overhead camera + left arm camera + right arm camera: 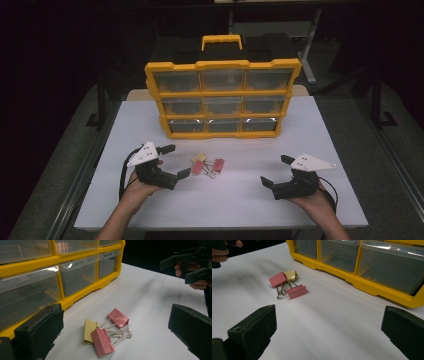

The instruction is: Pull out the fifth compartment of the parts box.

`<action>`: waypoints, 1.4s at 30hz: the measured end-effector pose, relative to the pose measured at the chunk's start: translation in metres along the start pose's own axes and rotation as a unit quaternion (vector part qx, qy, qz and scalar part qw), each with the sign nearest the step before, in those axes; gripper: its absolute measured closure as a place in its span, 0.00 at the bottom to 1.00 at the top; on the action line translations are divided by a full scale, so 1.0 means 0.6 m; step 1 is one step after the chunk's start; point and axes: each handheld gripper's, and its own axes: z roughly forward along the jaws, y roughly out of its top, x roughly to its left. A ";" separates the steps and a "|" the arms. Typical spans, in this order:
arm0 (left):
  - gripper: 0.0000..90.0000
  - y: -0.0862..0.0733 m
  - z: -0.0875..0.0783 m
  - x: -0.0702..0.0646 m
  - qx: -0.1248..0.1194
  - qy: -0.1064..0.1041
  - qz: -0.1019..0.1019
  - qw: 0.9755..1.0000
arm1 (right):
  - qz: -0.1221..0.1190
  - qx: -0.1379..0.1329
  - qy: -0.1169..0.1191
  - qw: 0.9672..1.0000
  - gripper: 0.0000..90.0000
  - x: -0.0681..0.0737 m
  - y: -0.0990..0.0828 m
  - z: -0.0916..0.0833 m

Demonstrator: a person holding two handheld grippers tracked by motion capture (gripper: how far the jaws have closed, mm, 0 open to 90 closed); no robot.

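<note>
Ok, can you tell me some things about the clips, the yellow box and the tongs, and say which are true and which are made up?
1. Three binder clips lie together on the white table. True.
2. All the clips are pink. False: two are pink and one is yellow.
3. The left tongs are holding a clip. False: their jaws are open with nothing between them, beside the clips.
4. The yellow drawer box stands upright behind the clips. True.
5. The right tongs are squeezed shut. False: their jaws stand wide apart, holding nothing.
6. The box's drawers are see-through. True.
</note>
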 end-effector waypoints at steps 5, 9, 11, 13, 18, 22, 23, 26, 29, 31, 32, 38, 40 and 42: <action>0.00 0.005 0.006 0.000 -0.001 -0.003 0.007 1.000 | 0.000 0.002 0.001 1.000 0.00 0.000 -0.001 0.001; 0.00 0.010 0.011 0.000 -0.006 -0.003 0.006 1.000 | -0.001 0.002 0.002 1.000 0.00 0.001 0.000 0.001; 0.00 0.012 0.013 0.001 -0.007 -0.004 0.008 1.000 | -0.001 0.003 0.003 1.000 0.00 0.002 0.000 0.001; 0.00 0.016 0.016 0.001 -0.007 -0.006 0.009 1.000 | -0.003 0.004 0.003 1.000 0.00 0.002 0.001 0.002; 0.00 0.018 0.025 0.000 -0.003 -0.010 0.006 1.000 | -0.004 0.005 0.005 1.000 0.00 0.004 -0.001 0.004; 0.00 0.020 0.030 -0.002 -0.002 -0.010 0.012 1.000 | -0.001 0.005 0.005 1.000 0.00 0.004 -0.001 0.004; 0.00 0.020 0.031 -0.002 -0.001 -0.011 0.014 1.000 | -0.001 0.005 0.005 1.000 0.00 0.004 -0.001 0.004; 0.00 0.021 0.036 -0.002 -0.004 -0.015 0.014 1.000 | -0.002 0.003 0.005 1.000 0.00 0.003 -0.001 0.004; 0.00 0.024 0.040 -0.004 -0.005 -0.020 0.012 1.000 | -0.001 0.003 0.004 1.000 0.00 0.002 -0.002 0.004; 0.00 0.025 0.045 -0.003 -0.003 -0.024 0.010 1.000 | 0.000 0.003 0.004 1.000 0.00 0.002 -0.002 0.004; 0.00 0.025 0.045 -0.003 -0.003 -0.024 0.010 1.000 | 0.000 0.003 0.004 1.000 0.00 0.002 -0.002 0.004; 0.00 0.026 0.055 -0.001 0.008 -0.024 0.014 1.000 | -0.002 0.004 0.006 1.000 0.00 0.004 -0.002 0.005; 0.00 0.026 0.058 -0.002 0.005 -0.025 0.018 1.000 | -0.002 0.004 0.006 1.000 0.00 0.004 -0.002 0.005; 0.00 0.026 0.061 -0.004 0.005 -0.027 0.020 0.999 | -0.002 0.004 0.007 1.000 0.00 0.003 -0.002 0.005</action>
